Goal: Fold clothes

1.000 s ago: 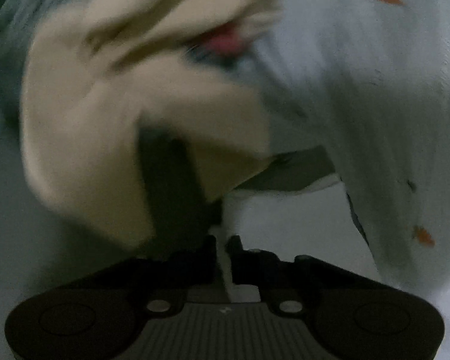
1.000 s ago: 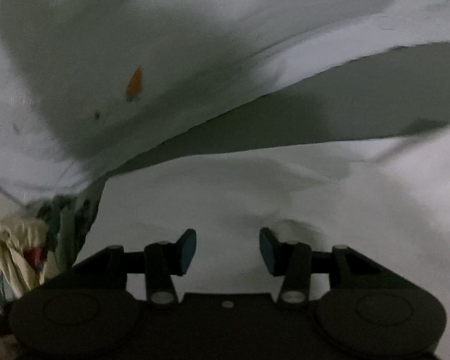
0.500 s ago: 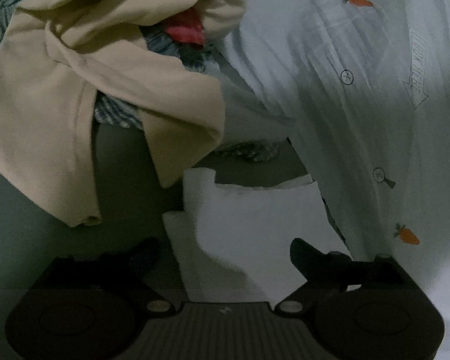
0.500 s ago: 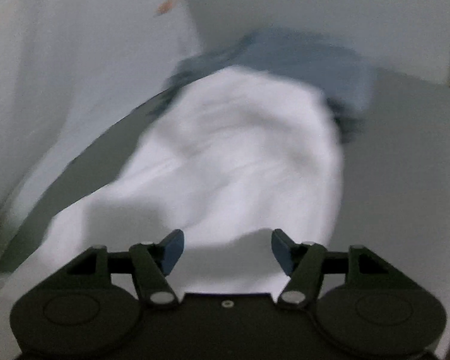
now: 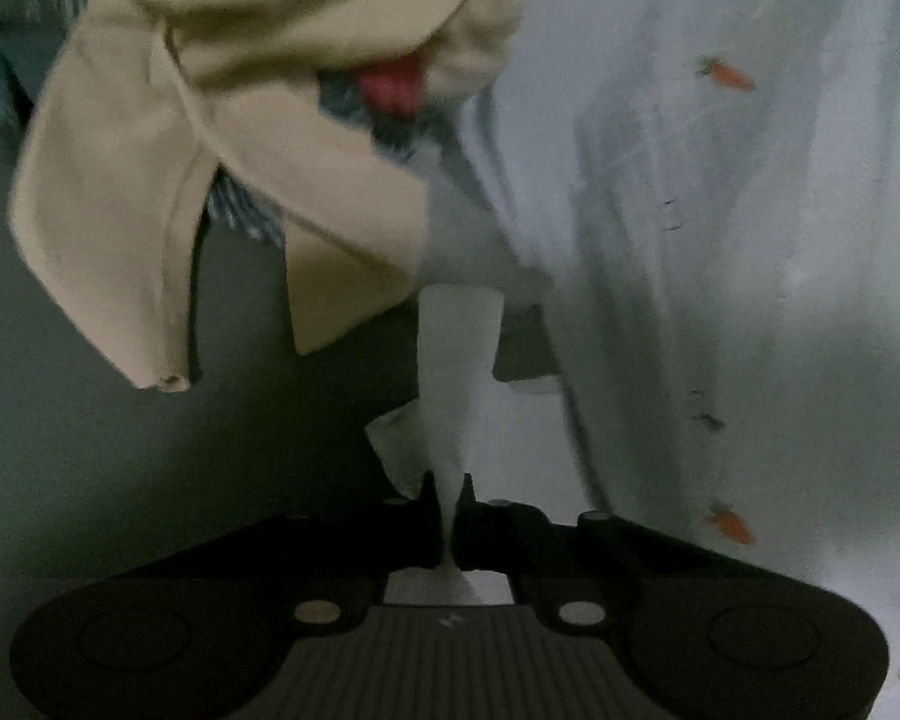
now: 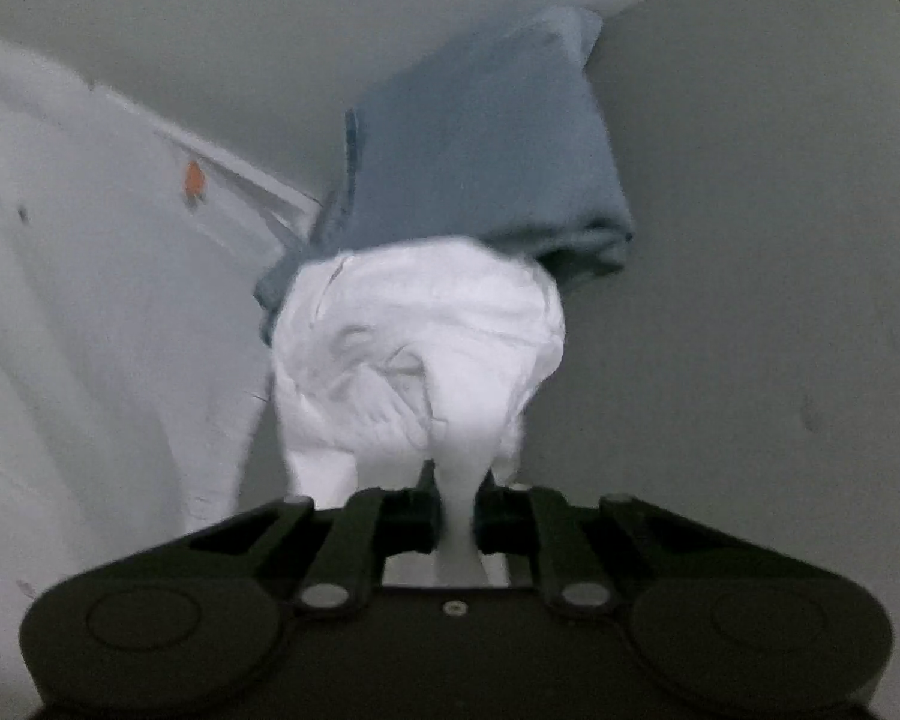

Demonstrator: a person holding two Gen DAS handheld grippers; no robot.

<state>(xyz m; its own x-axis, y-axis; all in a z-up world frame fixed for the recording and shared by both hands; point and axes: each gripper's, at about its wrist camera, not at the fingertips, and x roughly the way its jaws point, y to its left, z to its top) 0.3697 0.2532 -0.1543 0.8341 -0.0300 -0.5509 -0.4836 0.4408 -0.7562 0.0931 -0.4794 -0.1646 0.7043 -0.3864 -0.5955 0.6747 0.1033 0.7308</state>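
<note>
Pinching a white garment (image 5: 459, 360) between the fingers of the left gripper (image 5: 448, 495), jaws drawn narrow onto a thin stretched strip of it; likewise clamping a bunched fold of the same-looking white garment (image 6: 420, 330) in the right gripper (image 6: 455, 495), jaws nearly together around the cloth; probably gripping two separate edges so the piece can be lifted and spread flat for folding, though not possible to tell from these views whether both holds belong to one item.

Lying just beyond the left hold, a cream garment (image 5: 210, 168) draped loosely over a heap, with something red (image 5: 390, 84) and a striped fabric (image 5: 240, 216) peeking from beneath; hanging at the right of that view, a pale carrot-print shirt (image 5: 720, 240) with buttons, seemingly waiting its turn.

Resting behind the right hold, a blue folded garment (image 6: 486, 150) on the grey table (image 6: 750, 240), apparently set aside as finished; showing at the left, the carrot-print shirt (image 6: 90, 270) again.

Judging the fold as barely begun, with the cloth crumpled rather than laid out.
</note>
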